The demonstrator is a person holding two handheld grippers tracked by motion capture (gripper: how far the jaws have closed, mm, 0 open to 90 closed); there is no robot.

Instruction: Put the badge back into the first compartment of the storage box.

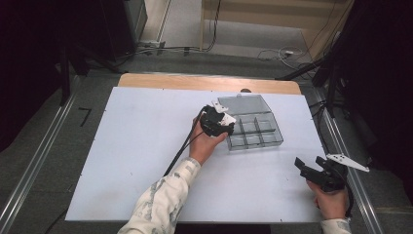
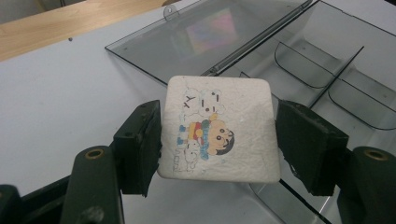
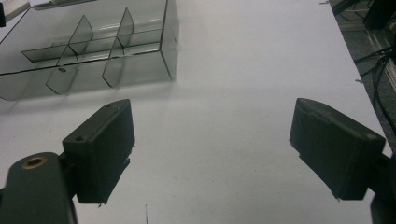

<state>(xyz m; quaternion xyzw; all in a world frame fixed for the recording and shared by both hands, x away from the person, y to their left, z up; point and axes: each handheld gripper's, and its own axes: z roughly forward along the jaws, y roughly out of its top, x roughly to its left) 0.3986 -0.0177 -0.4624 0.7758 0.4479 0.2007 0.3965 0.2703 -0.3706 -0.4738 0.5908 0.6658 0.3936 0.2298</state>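
A white square coaster [image 2: 219, 107] with a cartoon child printed on it sits between the black jaws of my left gripper [image 2: 219, 135], which is shut on its two side edges. In the high view this gripper [image 1: 221, 119] holds the coaster [image 1: 228, 118] at the left end of a clear plastic compartment box [image 1: 255, 130]. The box's lid [image 1: 243, 103] lies folded back flat behind it. My right gripper [image 1: 308, 162] hovers near the table's front right corner, open, with nothing between its jaws [image 3: 212, 135].
The box's compartments [image 2: 322, 60] look bare, and its dividers [image 3: 93, 51] stand ahead and left of the right gripper. A white sheet [image 1: 146, 146] covers the table; a wooden edge [image 1: 195, 82] runs along the back. Cables lie on the floor beyond.
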